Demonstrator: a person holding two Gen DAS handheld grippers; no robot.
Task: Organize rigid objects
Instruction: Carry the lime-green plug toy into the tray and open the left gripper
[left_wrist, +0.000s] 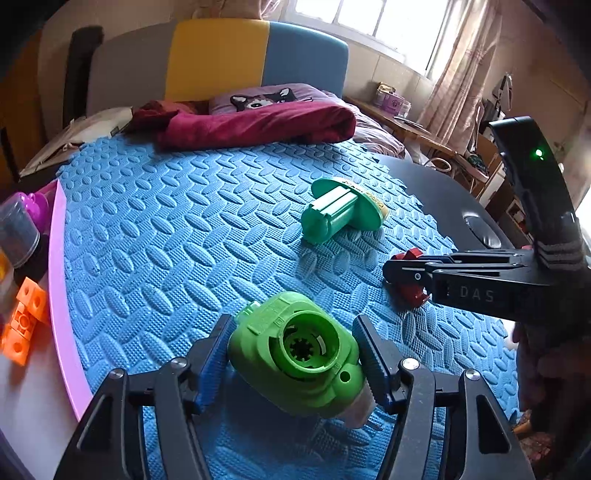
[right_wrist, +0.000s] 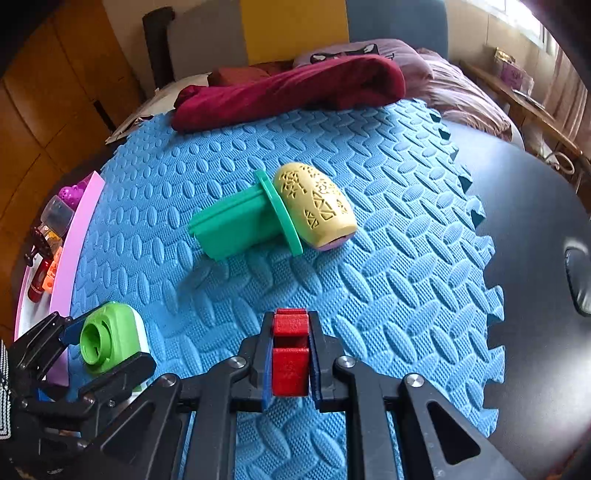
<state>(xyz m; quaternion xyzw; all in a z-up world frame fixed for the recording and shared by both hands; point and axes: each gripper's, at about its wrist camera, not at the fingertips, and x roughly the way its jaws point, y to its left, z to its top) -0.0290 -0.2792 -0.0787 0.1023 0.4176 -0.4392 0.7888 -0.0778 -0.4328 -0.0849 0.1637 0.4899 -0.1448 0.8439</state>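
The pink tray (right_wrist: 79, 236) at the left edge is cut off in both views, and the things in it, an orange block (left_wrist: 24, 325), a clear cup (left_wrist: 18, 232) and a purple piece (left_wrist: 38, 205), are only partly shown and hard to name. In the left wrist view the lower end of the light green housing (left_wrist: 299, 354) is hidden behind the right-hand pad, where a pale part pokes out that cannot be made out. The left gripper (left_wrist: 295, 354) has its jaws about half open around this housing, one pad at each side; the left pad lies against it, but whether the right pad presses on it cannot be told. The housing rests on the blue foam mat (left_wrist: 184, 229), its round socket facing the camera. The right gripper (right_wrist: 290, 363) has its jaws drawn narrow and clamped on a small red block (right_wrist: 290, 354), which fills the gap between the pads and sticks out past their tips; its underside is hidden. Beyond both, well apart from either gripper, a teal holder with a yellow patterned roller (right_wrist: 314, 205) lies on its side on the mat. The dark counter (right_wrist: 535, 221) shows bare to the right of the mat. A person's hand (left_wrist: 550, 373) on the right gripper is blurred at the frame edge.
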